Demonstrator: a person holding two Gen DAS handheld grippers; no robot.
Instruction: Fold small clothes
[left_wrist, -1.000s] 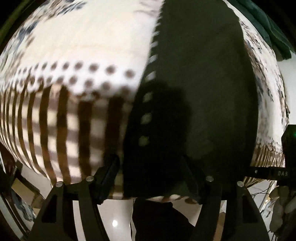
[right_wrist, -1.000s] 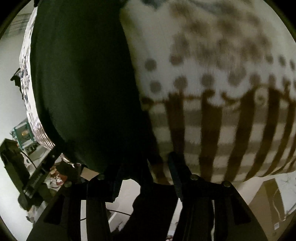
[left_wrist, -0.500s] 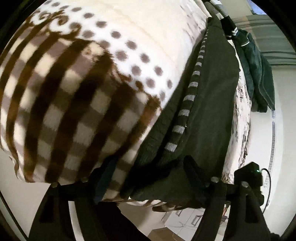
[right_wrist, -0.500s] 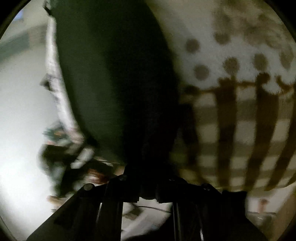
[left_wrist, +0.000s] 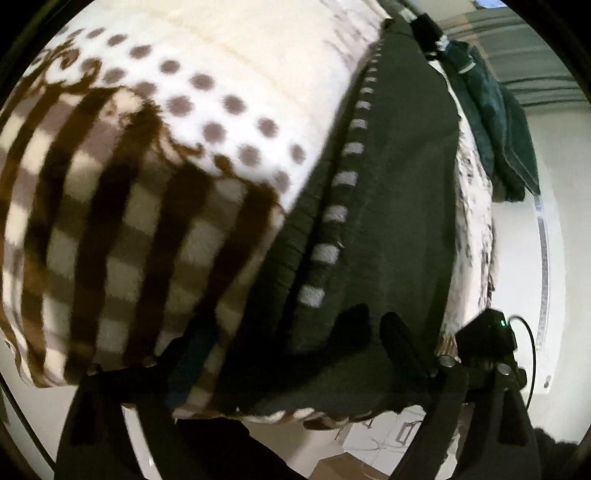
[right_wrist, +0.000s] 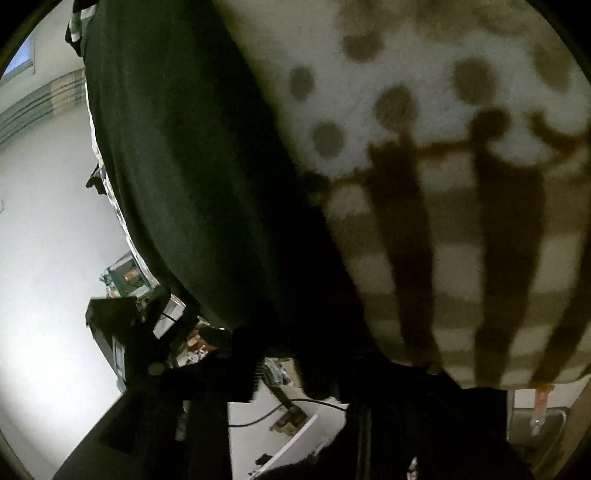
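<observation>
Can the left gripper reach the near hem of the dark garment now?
Probably yes. The left gripper sits at the hem of the dark garment, its jaws closing with the cloth between them, and nothing blocks the way.

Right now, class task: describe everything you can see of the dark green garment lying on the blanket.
The dark green garment is soft knit cloth, laid out flat and lengthwise on a patterned blanket. One long edge carries a trim of pale grey dashes beside a ribbed band. Its near end reaches the blanket's edge. The left gripper straddles that near hem, jaws closing. The right gripper, jaws opening, is at the hem too; contact is too dark to judge.
</observation>
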